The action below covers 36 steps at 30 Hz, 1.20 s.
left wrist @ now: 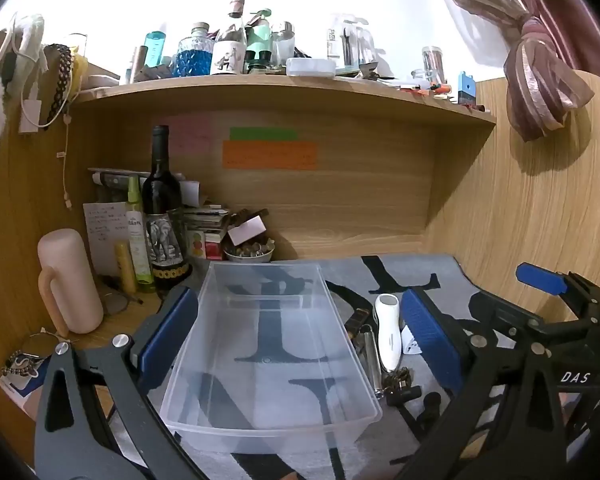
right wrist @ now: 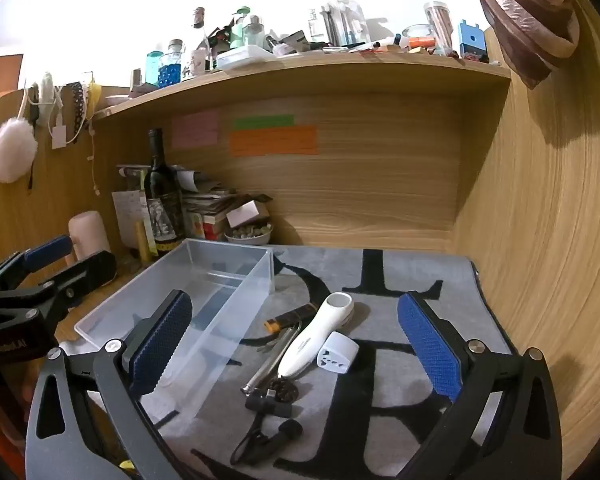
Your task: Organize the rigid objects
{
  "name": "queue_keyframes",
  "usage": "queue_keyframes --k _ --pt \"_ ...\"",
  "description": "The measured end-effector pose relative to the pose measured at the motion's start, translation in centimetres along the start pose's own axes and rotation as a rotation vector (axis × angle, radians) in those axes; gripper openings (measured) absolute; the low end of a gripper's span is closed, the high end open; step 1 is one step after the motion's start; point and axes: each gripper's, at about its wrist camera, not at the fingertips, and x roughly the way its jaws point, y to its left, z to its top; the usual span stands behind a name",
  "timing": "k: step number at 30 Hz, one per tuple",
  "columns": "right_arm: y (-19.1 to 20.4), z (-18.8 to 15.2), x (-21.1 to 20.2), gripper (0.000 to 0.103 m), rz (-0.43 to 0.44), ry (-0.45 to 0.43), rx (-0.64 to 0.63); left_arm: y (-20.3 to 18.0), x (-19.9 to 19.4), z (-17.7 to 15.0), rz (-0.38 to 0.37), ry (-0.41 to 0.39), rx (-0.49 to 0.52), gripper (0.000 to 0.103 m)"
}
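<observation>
Both tongs gape wide, holding nothing. The left tongs straddle a clear rectangular plastic bin. The right tongs frame a white handheld plastic device.

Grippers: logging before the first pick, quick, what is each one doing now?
Left gripper: open, holding nothing, straddling the clear plastic bin.
Right gripper: open, holding nothing.

I see a clear, smooth plastic bin on a grey mat that looks like napped cloth. The white handheld device is glossy plastic; beside it, the white adapter looks matt. My gripper pads are blue, ribbed and rubbery on matt black arms. The desk walls show wood grain. The wine bottle is dark glossy glass.
</observation>
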Motion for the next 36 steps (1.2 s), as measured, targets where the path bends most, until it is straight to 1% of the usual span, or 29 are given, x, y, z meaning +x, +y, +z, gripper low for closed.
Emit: queue_keyframes --k 4,14,22,36 --pt "0.05 -0.01 0.06 0.103 0.0 0.005 -0.001 0.07 0.11 0.04 -0.014 0.004 -0.001 0.103" --pt "-0.39 -0.09 0.25 0.103 -0.001 0.002 -0.006 0.36 0.18 0.03 -0.019 0.004 -0.004 0.103" --pt "0.47 0.12 0.01 0.103 -0.002 -0.001 -0.016 0.46 0.13 -0.08 -0.016 0.0 -0.005 0.103" --pt "0.42 0.18 0.01 0.103 0.002 -0.003 -0.021 0.54 0.09 -0.53 -0.008 0.003 -0.006 0.103"
